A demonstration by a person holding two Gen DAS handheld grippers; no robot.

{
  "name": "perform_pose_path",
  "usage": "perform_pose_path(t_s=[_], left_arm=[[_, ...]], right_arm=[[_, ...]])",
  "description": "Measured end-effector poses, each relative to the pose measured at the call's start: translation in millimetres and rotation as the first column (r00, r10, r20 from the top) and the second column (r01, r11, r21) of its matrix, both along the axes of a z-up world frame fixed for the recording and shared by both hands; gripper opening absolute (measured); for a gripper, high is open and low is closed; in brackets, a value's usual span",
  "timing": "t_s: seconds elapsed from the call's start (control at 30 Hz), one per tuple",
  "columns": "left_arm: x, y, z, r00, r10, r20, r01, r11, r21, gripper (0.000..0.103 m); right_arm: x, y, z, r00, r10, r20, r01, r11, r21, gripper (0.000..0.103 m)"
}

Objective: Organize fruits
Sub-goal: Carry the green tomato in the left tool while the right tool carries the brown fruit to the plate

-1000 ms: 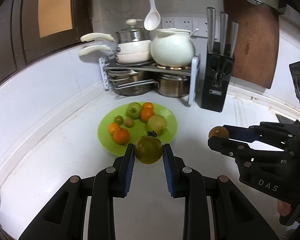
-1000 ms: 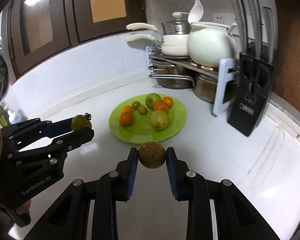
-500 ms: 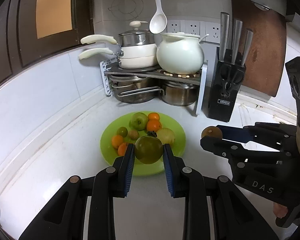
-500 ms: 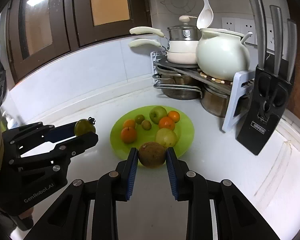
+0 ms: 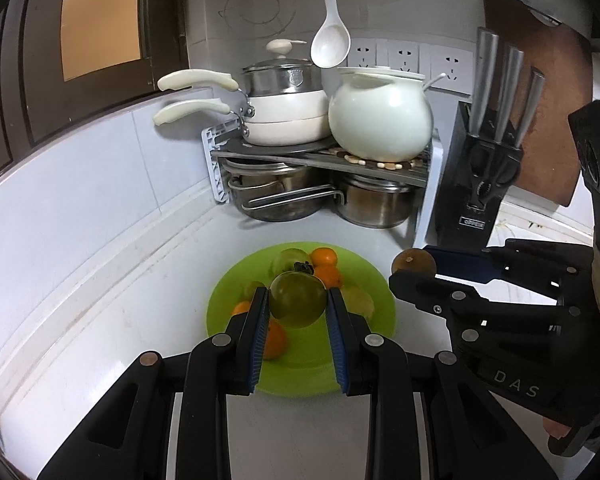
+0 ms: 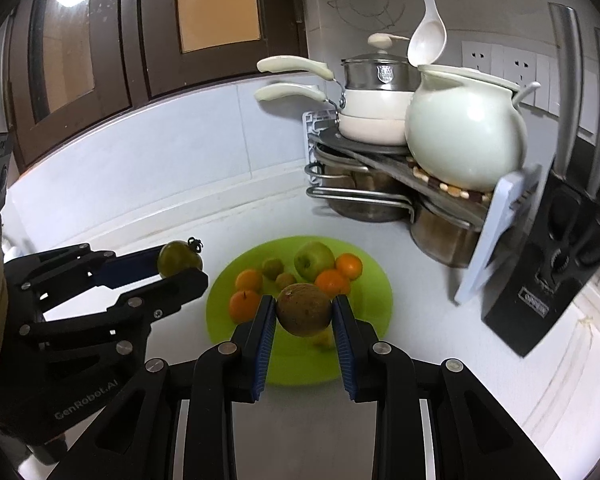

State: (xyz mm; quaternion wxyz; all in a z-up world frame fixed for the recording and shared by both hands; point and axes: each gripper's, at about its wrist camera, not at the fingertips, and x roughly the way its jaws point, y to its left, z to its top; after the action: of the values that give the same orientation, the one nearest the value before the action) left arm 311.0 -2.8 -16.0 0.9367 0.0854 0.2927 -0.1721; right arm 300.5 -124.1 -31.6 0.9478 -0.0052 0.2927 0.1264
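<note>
My left gripper [image 5: 298, 308] is shut on a green tomato [image 5: 297, 299] with a dark stem and holds it above the near part of a lime-green plate [image 5: 376, 280]. My right gripper [image 6: 304, 314] is shut on a brown round fruit [image 6: 304, 309] and holds it above the same plate [image 6: 374, 308]. The plate holds a green apple [image 6: 314, 260], several oranges [image 6: 332, 282] and small brownish fruits [image 6: 286, 280]. Each gripper shows in the other's view: the right one [image 5: 414, 264] at the plate's right, the left one [image 6: 180, 260] at its left.
A metal rack [image 5: 324, 160] with pans, steel pots and a white ceramic pot [image 5: 380, 114] stands behind the plate in the corner. A black knife block [image 5: 484, 184] stands to the right, with a brown cutting board [image 5: 548, 92] behind it. A white ladle [image 5: 331, 40] hangs above.
Both grippers have moved forward with their fruits, from short of the plate to over its near part. The rack and pots loom closer.
</note>
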Motion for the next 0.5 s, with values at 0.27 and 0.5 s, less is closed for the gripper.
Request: perform_pose_path(t_s=[0.27,0.5], left_arm=[[30,8,-8,0.999,0.02,-0.045,-0.021,0.999,-0.024,0.029],[58,14,-28,0.993,0.04,-0.107,-0.041,0.999,-0.013,0.029]], right_arm=[[26,10,-2,1.0,0.012,0.006,-0.012,1.0,-0.017,0.03],[51,17,-13,0.999,0.022,-0.032,-0.023,0.999,-0.046,0.03]])
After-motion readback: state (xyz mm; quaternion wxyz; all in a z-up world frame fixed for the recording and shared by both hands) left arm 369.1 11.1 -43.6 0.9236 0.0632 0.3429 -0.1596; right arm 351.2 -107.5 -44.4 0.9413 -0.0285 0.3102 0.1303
